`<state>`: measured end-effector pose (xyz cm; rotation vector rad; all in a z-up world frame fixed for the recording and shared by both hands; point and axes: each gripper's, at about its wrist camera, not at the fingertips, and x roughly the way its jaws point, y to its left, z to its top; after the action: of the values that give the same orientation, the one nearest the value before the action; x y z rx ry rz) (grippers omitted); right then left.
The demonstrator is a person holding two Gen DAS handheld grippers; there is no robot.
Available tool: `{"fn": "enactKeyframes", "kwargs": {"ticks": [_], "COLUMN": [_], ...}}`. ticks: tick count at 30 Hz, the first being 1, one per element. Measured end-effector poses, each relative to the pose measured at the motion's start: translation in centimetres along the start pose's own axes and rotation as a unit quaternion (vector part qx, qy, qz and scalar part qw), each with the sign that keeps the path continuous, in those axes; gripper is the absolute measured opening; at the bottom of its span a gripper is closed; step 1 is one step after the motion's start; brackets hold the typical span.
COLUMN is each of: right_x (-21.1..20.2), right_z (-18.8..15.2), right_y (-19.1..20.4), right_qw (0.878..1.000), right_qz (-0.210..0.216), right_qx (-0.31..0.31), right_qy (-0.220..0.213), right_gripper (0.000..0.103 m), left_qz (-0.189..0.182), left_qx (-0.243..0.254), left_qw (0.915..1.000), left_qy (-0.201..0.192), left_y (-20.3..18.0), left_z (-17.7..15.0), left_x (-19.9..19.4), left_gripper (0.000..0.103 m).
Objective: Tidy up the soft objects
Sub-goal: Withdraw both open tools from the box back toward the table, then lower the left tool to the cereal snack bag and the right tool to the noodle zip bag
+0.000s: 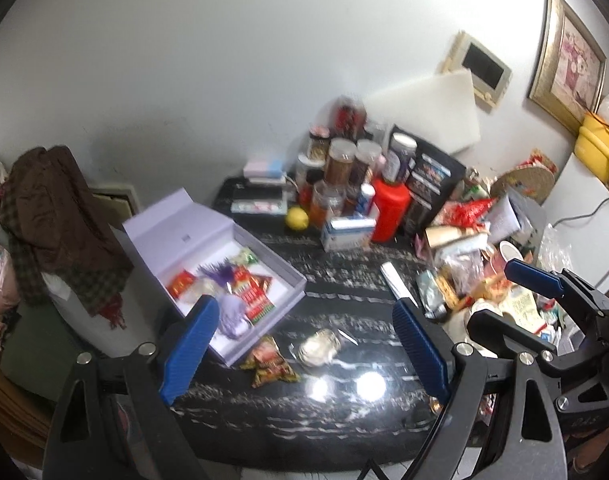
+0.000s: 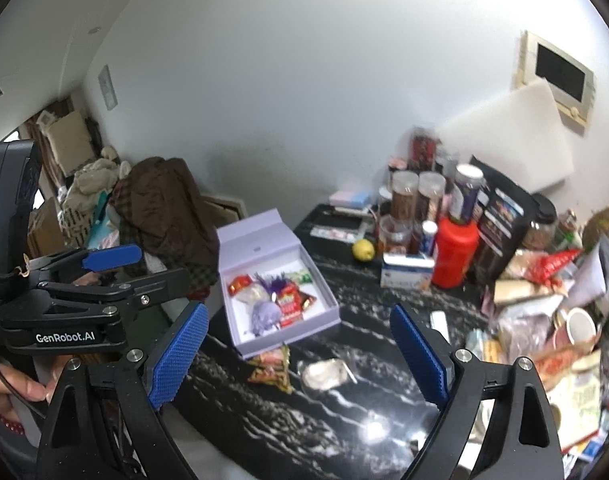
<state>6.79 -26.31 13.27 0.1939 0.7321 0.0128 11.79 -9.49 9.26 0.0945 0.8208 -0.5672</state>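
An open pale lilac box lies at the left of the black marbled table. Inside are a purple plush toy and red snack packets. In front of the box lie a red-green snack packet and a clear bag with a pale soft item. My left gripper is open and empty above these two. My right gripper is open and empty, also above them. It also shows at the right edge of the left wrist view.
Jars, a red bottle, a lemon and small boxes crowd the back. A heap of packets and a mug fills the right side. Brown clothing hangs left of the table.
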Motion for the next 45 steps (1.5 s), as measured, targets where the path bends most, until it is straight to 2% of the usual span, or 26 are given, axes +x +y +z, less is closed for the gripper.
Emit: {"fn": "enactKeyframes", "kwargs": {"ticks": [5, 9, 14, 20, 28, 35, 41, 45], "right_x": [0.9, 2.3, 4.5, 7.7, 12.5, 16.3, 19.6, 21.5], "right_z": [-2.1, -4.1, -6.4, -8.8, -11.7, -13.6, -14.7, -15.4], "right_y": [-1.0, -2.0, -3.4, -4.8, -5.6, -6.4, -7.4, -7.8], "right_qw": [1.000, 0.998, 0.995, 0.988, 0.980, 0.974, 0.971, 0.969], "right_qz": [0.007, 0.010, 0.002, 0.000, -0.016, -0.024, -0.018, -0.015], "right_qx": [0.021, 0.050, 0.073, 0.100, 0.095, 0.093, 0.096, 0.102], "right_qy": [0.020, 0.041, 0.072, 0.114, 0.175, 0.205, 0.217, 0.225], "right_gripper": [0.093, 0.093, 0.093, 0.093, 0.093, 0.093, 0.093, 0.093], "left_qz": [-0.012, 0.001, -0.007, 0.001, 0.011, 0.024, 0.042, 0.034], "left_qx": [-0.004, 0.002, -0.007, -0.019, -0.042, -0.056, -0.080, -0.071], "left_qw": [0.9994, 0.9984, 0.9952, 0.9884, 0.9771, 0.9677, 0.9564, 0.9565], "left_qy": [0.034, 0.057, 0.097, 0.151, 0.209, 0.245, 0.278, 0.281], "left_y": [-0.4, -0.6, -0.1, 0.9, 2.8, 4.2, 5.7, 5.7], "left_z": [-1.7, -2.8, -4.5, -6.1, -7.7, -9.1, -10.0, -10.6], "left_x": [2.0, 4.0, 7.0, 11.1, 17.0, 21.9, 26.2, 28.3], "left_gripper": [0.089, 0.089, 0.089, 0.089, 0.089, 0.089, 0.089, 0.089]}}
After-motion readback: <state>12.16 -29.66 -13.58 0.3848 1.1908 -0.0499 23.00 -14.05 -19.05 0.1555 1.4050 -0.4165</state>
